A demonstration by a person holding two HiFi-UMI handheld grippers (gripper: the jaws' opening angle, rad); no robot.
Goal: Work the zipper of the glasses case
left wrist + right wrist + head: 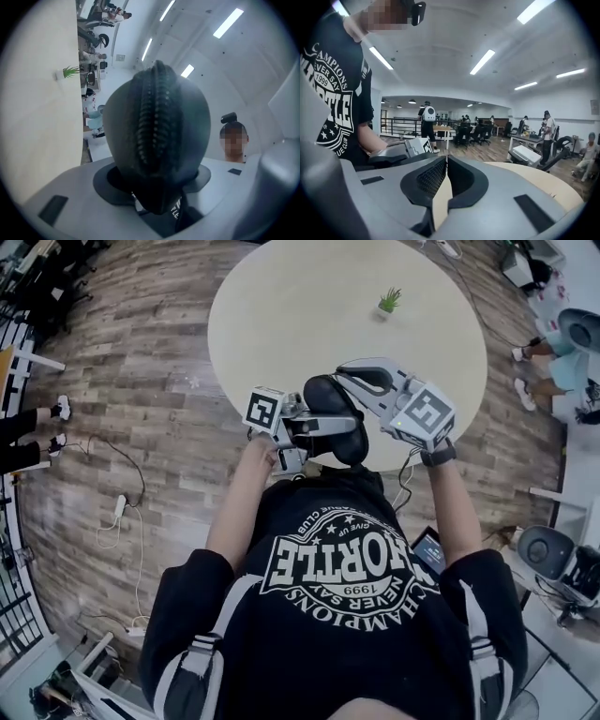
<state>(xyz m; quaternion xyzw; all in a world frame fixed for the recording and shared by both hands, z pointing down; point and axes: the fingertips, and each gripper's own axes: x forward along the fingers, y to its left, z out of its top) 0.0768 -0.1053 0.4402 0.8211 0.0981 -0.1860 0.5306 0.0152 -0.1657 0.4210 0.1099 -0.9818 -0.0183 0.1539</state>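
A black oval glasses case is held up over the near edge of the round table, and my left gripper is shut on its end. In the left gripper view the case fills the middle, its zipper teeth running up its ridge towards the camera. My right gripper hovers just above and to the right of the case, jaws pointing left. In the right gripper view its jaws are shut with nothing between them, and the left gripper shows beyond.
The pale round table carries a small potted plant near its far side. A cable and plug strip lie on the wooden floor at left. People sit at the right edge. Desks and chairs stand far off.
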